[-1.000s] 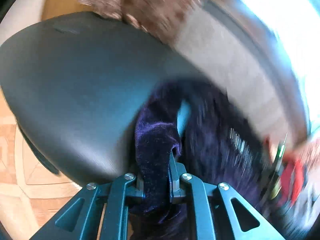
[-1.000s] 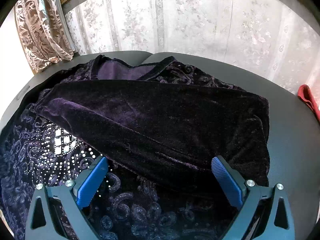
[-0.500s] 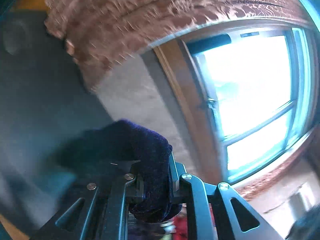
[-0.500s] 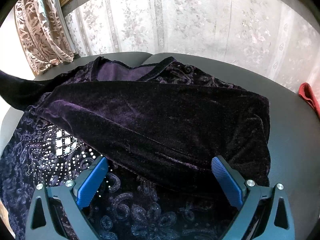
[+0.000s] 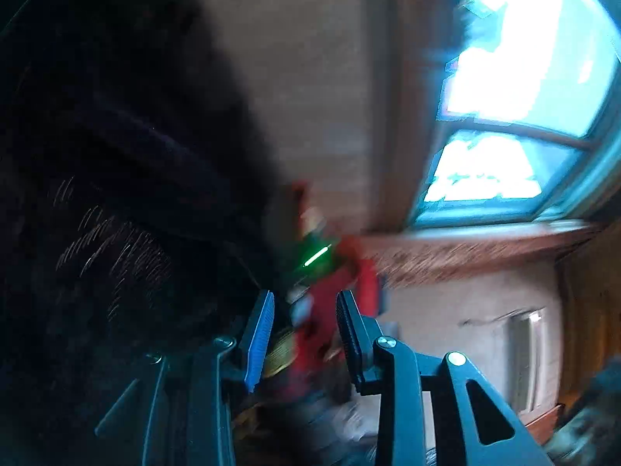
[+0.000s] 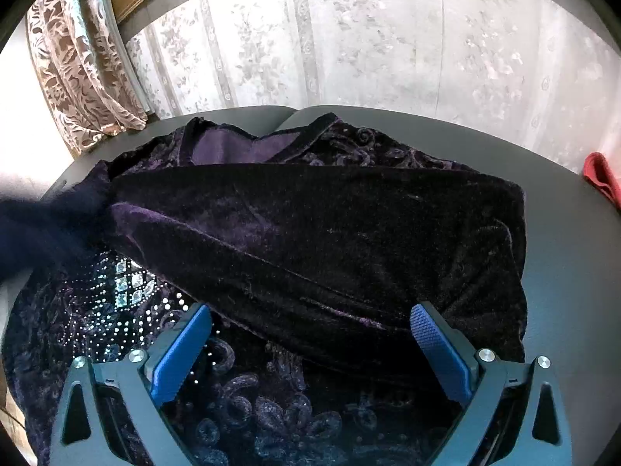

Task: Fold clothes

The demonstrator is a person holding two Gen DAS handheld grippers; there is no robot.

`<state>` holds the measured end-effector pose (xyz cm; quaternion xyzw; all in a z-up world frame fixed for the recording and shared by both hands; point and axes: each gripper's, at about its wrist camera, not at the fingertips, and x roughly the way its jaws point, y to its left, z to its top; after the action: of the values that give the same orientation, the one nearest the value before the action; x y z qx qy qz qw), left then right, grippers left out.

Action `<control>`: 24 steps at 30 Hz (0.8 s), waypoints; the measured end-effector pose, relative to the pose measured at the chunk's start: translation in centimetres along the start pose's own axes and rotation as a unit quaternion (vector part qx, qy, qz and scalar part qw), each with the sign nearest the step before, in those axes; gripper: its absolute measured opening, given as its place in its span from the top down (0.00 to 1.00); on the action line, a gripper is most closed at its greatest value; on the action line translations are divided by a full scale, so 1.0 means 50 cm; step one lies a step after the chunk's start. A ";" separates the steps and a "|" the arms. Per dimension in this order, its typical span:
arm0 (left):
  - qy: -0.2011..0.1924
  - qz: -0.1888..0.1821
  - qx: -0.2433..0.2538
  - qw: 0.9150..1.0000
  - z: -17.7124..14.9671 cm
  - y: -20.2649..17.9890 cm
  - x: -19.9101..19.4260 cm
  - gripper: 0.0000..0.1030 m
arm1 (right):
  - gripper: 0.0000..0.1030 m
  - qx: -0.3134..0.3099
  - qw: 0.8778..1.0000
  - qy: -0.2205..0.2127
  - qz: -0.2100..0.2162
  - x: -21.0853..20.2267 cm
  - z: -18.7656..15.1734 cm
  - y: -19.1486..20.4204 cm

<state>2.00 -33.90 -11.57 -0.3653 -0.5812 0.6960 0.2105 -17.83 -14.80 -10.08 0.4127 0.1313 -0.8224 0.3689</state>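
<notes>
On a dark worktop (image 6: 574,233) by lace curtains (image 6: 368,39), the velvet top (image 6: 330,233) lies crosswise just ahead of the spread right claw (image 6: 310,341). The left claw (image 5: 304,330), parted and empty, sits at its left edge, beside a loose sleeve (image 6: 42,225)

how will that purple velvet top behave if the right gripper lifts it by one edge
Probably floppy: the purple velvet top lies in soft folds on the dark table, so a lifted edge would likely drape and trail. The rhinestone patch may make that side hang heavier. The plush pile looks grippy, so the open right gripper should hold it without much slip.
</notes>
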 end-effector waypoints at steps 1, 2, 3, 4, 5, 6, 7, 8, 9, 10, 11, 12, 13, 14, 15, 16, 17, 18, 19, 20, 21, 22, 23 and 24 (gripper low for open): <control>0.006 0.021 0.013 1.000 -0.015 0.011 -0.002 0.65 | 0.00 -0.002 1.000 0.002 -0.003 0.001 0.000 0.002; 0.011 0.041 0.027 0.999 -0.028 0.021 -0.005 0.63 | 0.00 -0.004 1.000 0.003 -0.005 0.001 0.001 0.003; 0.006 0.057 0.041 0.998 -0.036 0.025 -0.017 0.61 | 0.00 -0.005 1.000 0.004 -0.006 0.001 0.002 0.004; -0.002 0.072 0.054 0.996 -0.043 0.027 -0.030 0.60 | 0.00 -0.005 1.000 0.004 -0.006 0.001 0.002 0.003; -0.009 0.086 0.068 0.994 -0.050 0.029 -0.044 0.60 | 0.00 -0.004 1.000 0.005 -0.005 0.000 0.002 0.003; -0.019 0.109 0.079 0.991 -0.062 0.030 -0.061 0.58 | 0.00 -0.003 1.000 0.006 -0.005 0.000 0.002 0.002; -0.029 0.134 0.088 0.987 -0.075 0.031 -0.079 0.58 | 0.00 -0.003 1.000 0.007 -0.005 0.000 0.003 0.002; -0.045 0.167 0.090 0.981 -0.077 0.036 -0.098 0.58 | 0.00 -0.003 1.000 0.009 -0.004 0.000 0.004 0.001; -0.062 0.202 0.090 0.973 -0.075 0.041 -0.117 0.58 | 0.00 -0.004 1.000 0.013 -0.002 -0.003 0.007 0.000; -0.085 0.223 0.082 0.968 -0.076 0.048 -0.145 0.58 | 0.00 -0.007 1.000 0.017 -0.004 -0.007 0.011 -0.002; -0.110 0.239 0.072 0.962 -0.078 0.056 -0.176 0.58 | 0.00 -0.008 1.000 0.014 -0.010 -0.019 0.012 -0.003; -0.135 0.247 0.059 0.958 -0.081 0.064 -0.210 0.58 | 0.00 -0.007 1.000 0.008 -0.015 -0.035 0.014 -0.006; -0.143 0.243 0.055 0.958 -0.080 0.066 -0.216 0.58 | 0.00 -0.004 1.000 -0.002 -0.013 -0.056 0.014 -0.009; -0.145 0.236 0.054 0.959 -0.078 0.066 -0.214 0.58 | 0.00 -0.001 1.000 -0.014 -0.007 -0.081 0.012 -0.012; -0.146 0.230 0.052 0.961 -0.075 0.067 -0.212 0.58 | 0.00 0.004 1.000 -0.025 0.003 -0.108 0.008 -0.015; -0.148 0.224 0.050 0.962 -0.073 0.067 -0.209 0.57 | 0.00 0.016 0.999 -0.031 0.029 -0.133 0.002 -0.019; -0.150 0.217 0.049 0.963 -0.071 0.068 -0.207 0.57 | 0.00 0.033 0.997 -0.035 0.063 -0.157 -0.006 -0.023; -0.152 0.211 0.047 0.964 -0.069 0.069 -0.205 0.57 | 0.00 0.050 0.993 -0.036 0.098 -0.177 -0.018 -0.023; -0.154 0.205 0.045 0.966 -0.067 0.069 -0.202 0.57 | 0.00 0.067 0.988 -0.037 0.135 -0.196 -0.034 -0.021; -0.156 0.198 0.044 0.967 -0.065 0.070 -0.200 0.56 | 0.00 0.083 0.981 -0.038 0.171 -0.215 -0.049 -0.019; -0.158 0.192 0.042 0.968 -0.063 0.070 -0.198 0.55 | 0.00 0.099 0.973 -0.037 0.206 -0.229 -0.066 -0.014; -0.159 0.185 0.041 0.969 -0.061 0.071 -0.196 0.54 | 0.00 0.114 0.965 -0.032 0.235 -0.236 -0.084 -0.006; -0.161 0.179 0.039 0.970 -0.059 0.072 -0.193 0.54 | 0.00 0.126 0.959 -0.024 0.253 -0.233 -0.100 0.005; -0.163 0.173 0.037 0.971 -0.057 0.072 -0.191 0.53 | 0.00 0.136 0.954 -0.015 0.267 -0.227 -0.116 0.018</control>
<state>10.79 -39.74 -12.69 -0.3336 -0.5094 0.7932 0.0030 -9.44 -6.74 -4.80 0.4662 -0.1024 -0.7104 0.5171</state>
